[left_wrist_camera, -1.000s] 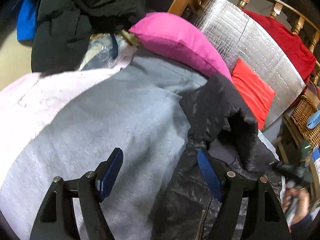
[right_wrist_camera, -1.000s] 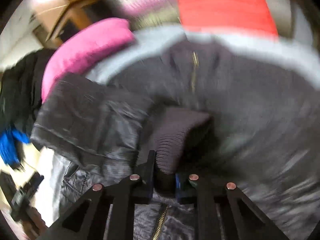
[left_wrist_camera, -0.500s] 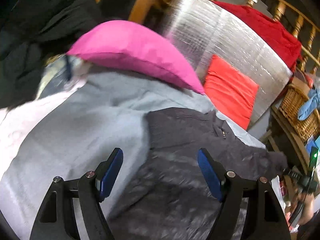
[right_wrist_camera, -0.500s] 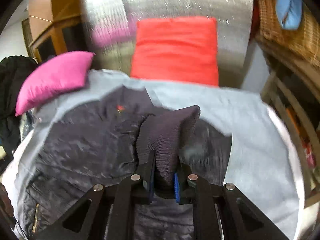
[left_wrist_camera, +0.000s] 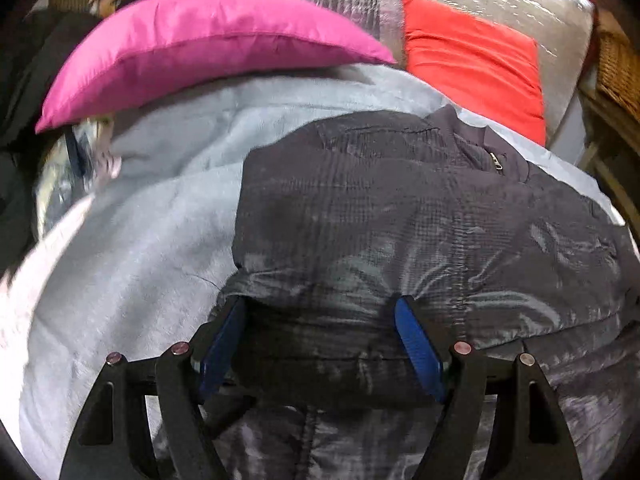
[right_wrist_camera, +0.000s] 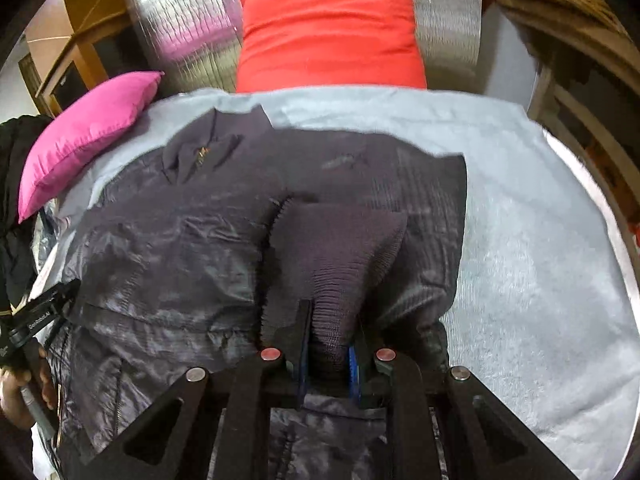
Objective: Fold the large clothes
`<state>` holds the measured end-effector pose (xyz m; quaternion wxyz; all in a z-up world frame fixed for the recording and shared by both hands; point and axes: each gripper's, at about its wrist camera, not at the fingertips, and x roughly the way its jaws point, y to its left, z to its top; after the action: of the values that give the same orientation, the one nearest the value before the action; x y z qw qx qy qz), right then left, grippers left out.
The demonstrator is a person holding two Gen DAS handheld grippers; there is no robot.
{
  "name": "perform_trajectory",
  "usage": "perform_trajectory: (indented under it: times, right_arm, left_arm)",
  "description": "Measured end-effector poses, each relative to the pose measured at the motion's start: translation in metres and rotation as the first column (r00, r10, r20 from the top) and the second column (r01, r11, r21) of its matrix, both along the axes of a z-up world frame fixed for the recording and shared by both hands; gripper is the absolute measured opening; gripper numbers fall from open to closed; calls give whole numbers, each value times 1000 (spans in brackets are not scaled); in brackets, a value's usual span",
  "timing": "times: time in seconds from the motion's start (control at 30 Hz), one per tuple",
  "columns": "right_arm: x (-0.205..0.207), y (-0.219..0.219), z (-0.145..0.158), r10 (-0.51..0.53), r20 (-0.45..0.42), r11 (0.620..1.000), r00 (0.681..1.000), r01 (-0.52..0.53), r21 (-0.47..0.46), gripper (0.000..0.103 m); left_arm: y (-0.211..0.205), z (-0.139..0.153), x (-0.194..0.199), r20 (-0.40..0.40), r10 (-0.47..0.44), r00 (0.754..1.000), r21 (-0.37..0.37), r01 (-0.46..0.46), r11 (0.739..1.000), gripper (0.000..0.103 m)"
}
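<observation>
The jacket you are folding is a dark charcoal, shiny quilted piece, spread across the pale grey-blue blanket and filling the middle of both wrist views. Its fabric shows a fine grid of stitching and glossy wrinkles, and a small brass zipper pull sits near the collar at about 1 o'clock in your left wrist view. Your right gripper has its fingers nearly pressed together, pinching the ribbed knit cuff of a sleeve, which lies over the body of the jacket and fans out toward 12 o'clock from the pads. Your left gripper has its blue pads spread wide, straddling a bulging roll of the jacket near its left edge; the cloth fills the gap between them, but you cannot tell from these views whether the pads press on it. The pink cushion lies at 11 o'clock beyond the blanket, and the red cushion leans against the silver quilted panel at 12 o'clock in your right wrist view. At 8 o'clock in that view your hand grips the handle of the other gripper just beside the jacket's edge.
</observation>
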<state>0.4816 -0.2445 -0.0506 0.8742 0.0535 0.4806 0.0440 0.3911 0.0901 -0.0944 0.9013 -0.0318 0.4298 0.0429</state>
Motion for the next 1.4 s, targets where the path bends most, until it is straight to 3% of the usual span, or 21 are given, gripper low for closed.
perform_trajectory:
  times: [0.13, 0.23, 0.37, 0.5, 0.53, 0.63, 0.7, 0.77, 0.83, 0.93, 1.03, 1.07, 1.1, 1.2, 1.23, 1.27, 1.3, 1.33, 1.37, 1.4]
  right_arm:
    - [9, -3, -7, 16, -51, 999, 999, -14, 35, 19]
    - [10, -8, -7, 21, -56, 998, 998, -17, 63, 19]
    - [1, -10, 1, 22, -43, 998, 999, -19, 62, 19]
    - [1, -5, -1, 48, -73, 999, 996, -47, 10, 21]
    - [2, -5, -3, 50, -83, 999, 995, -49, 12, 25]
    - [-1, -12, 8, -14, -26, 1000, 1000, 14, -8, 75]
    - [-10, -17, 28, -103, 84, 992, 991, 108, -58, 76]
    - [-18, -12, 48, -125, 188, 990, 974, 135, -39, 76]
    - [-19, -3, 59, -83, 238, 995, 968, 67, 75, 76]
    - [-1, 21, 47, 10, 202, 980, 979, -50, 194, 76]
    - [29, 27, -11, -4, 14, 983, 1000, 1, 182, 76]
    - [32, 27, -29, -3, -11, 985, 1000, 5, 170, 76]
    - [27, 32, -29, 10, 39, 991, 999, -15, 131, 76]
    - [23, 38, -22, 11, 49, 995, 999, -16, 102, 75]
    - [22, 37, -19, 5, 50, 995, 999, -10, 104, 75]
    - [22, 35, -12, -6, 61, 993, 998, -1, 116, 75]
    - [24, 33, -6, -10, 83, 992, 997, 0, 127, 75]
    - [21, 33, 3, -12, 117, 990, 993, -5, 140, 75]
    - [19, 34, 9, -10, 143, 989, 990, -12, 150, 76]
    - [20, 36, 9, 2, 147, 987, 989, -25, 156, 76]
  left_arm:
    - [3, 25, -5, 47, 14, 999, -60, -11, 998, 77]
    - [-14, 35, -6, 123, -6, 992, 4, 5, 1000, 78]
    - [-39, -2, 14, -14, -62, 998, 114, 63, 991, 80]
    - [-41, -7, 10, 28, -58, 998, 141, 53, 989, 82]
    - [-39, -2, 10, 23, -57, 998, 129, 54, 990, 82]
    - [-31, 17, 4, 68, -55, 996, 77, 50, 996, 82]
    - [-25, 27, 0, 131, -38, 991, 77, 28, 997, 82]
    - [-25, 13, 11, 60, -36, 998, 109, 29, 994, 82]
    - [-19, -8, 21, -10, -36, 999, 81, 37, 996, 84]
    - [-16, -11, 18, 21, -35, 999, 68, 34, 997, 86]
    - [-10, -4, 18, 1, -50, 999, 30, 50, 998, 85]
    - [-4, 4, 16, 12, -67, 998, -3, 67, 998, 85]
    - [3, 15, 13, 54, -72, 996, -32, 74, 997, 85]
    - [36, 38, 9, 172, 14, 985, -94, 2, 996, 85]
    - [49, 37, 14, 144, 50, 988, -144, -29, 989, 85]
    - [60, 24, 26, 52, 46, 998, -204, -34, 978, 84]
    - [63, 14, 33, 0, 32, 999, -209, -32, 977, 81]
    - [65, -6, 43, -89, 39, 995, -152, -52, 987, 76]
    - [66, -15, 45, -119, 47, 992, -130, -63, 990, 76]
    - [72, -24, 45, -117, 52, 992, -159, -70, 985, 77]
